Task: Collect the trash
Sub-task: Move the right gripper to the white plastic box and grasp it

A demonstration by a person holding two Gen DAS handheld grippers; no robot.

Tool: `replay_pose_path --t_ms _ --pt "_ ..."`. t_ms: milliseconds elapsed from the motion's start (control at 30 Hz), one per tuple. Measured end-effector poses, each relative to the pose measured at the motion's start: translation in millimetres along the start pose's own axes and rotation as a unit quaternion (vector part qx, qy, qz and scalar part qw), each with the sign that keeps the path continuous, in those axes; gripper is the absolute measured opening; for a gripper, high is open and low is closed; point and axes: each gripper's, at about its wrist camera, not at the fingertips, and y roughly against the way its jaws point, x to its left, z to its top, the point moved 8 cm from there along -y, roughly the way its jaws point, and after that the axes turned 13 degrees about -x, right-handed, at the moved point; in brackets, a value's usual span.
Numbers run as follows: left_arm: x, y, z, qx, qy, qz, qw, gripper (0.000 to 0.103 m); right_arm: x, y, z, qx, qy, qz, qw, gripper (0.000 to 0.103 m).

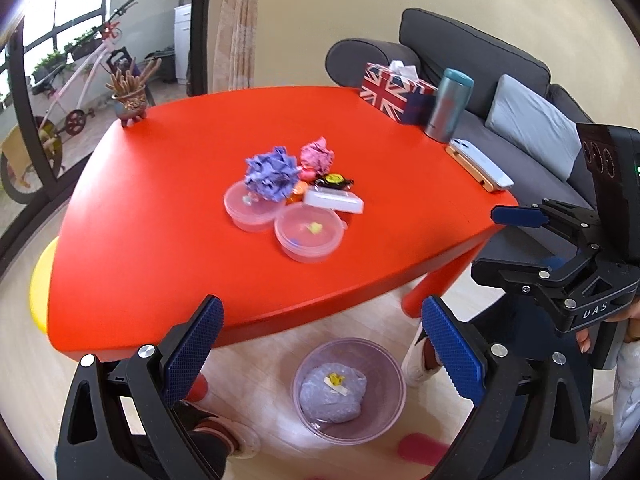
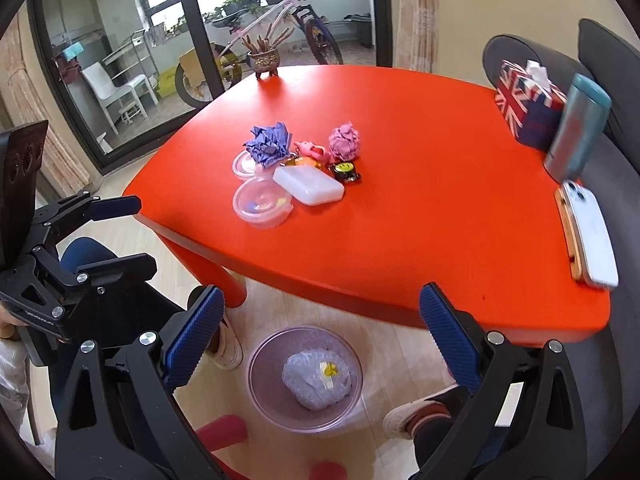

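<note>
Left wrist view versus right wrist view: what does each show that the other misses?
Only the left wrist view shows the yellow stool beside the table and the sofa's grey cushion. Only the right wrist view shows the white chair behind the glass door. Both show the red table, purple paper ball, pink paper ball, two clear tubs, and the lined bin on the floor. Both open grippers appear: left gripper, right gripper.

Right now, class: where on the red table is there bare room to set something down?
Bare red table: the broad stretch between the central clutter and the phone, and the near edge. Crowded: around the purple paper ball, clear tubs and white box.
</note>
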Motion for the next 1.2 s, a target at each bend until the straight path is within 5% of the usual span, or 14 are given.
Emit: replay_pose_path --t_ms 633,1200 --pt "25.6 -7.3 14.7 0.000 0.016 0.011 0.9998 0.095 -4.8 -78.2 16.9 0.043 0.122 -0.025 0.991 0.096" --pt "35.2 -7.1 9.8 0.006 0.027 0.016 0.9995 0.095 10.4 -115.4 21.8 0.048 0.220 -0.014 0.974 0.061"
